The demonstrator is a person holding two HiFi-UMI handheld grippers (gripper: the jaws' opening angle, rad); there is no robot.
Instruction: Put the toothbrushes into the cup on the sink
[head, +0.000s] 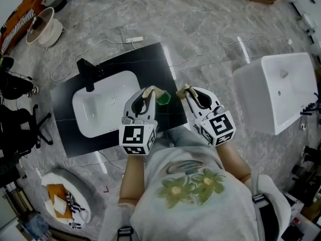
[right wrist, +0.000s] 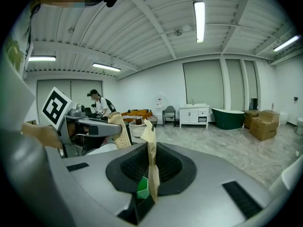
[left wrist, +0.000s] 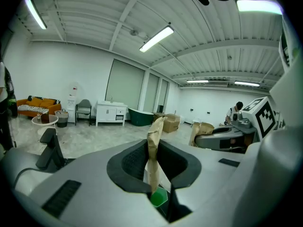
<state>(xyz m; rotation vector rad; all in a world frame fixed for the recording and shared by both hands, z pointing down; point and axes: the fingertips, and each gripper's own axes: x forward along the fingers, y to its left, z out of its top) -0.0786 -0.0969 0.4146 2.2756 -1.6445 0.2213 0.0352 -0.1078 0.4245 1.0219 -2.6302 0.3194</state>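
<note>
A small green cup (head: 163, 99) stands at the near right of the black counter (head: 150, 59), which holds the white sink (head: 103, 107). My left gripper (head: 149, 92) hovers just left of the cup and my right gripper (head: 184, 90) just right of it, both above it and pointing away from me. In the left gripper view the tan-taped tips of the left gripper (left wrist: 157, 122) meet with nothing between them, and the cup (left wrist: 158, 198) shows low through the gap. The right gripper (right wrist: 149, 124) looks the same, shut and empty, with the cup (right wrist: 142, 189) below. No toothbrush shows in any view.
A black faucet (head: 88, 74) rises at the sink's far left. A second white basin (head: 281, 92) lies on the marble floor to the right. Cables and a power strip (head: 134, 39) run behind the counter. A round tray of cloths (head: 62, 200) sits near left.
</note>
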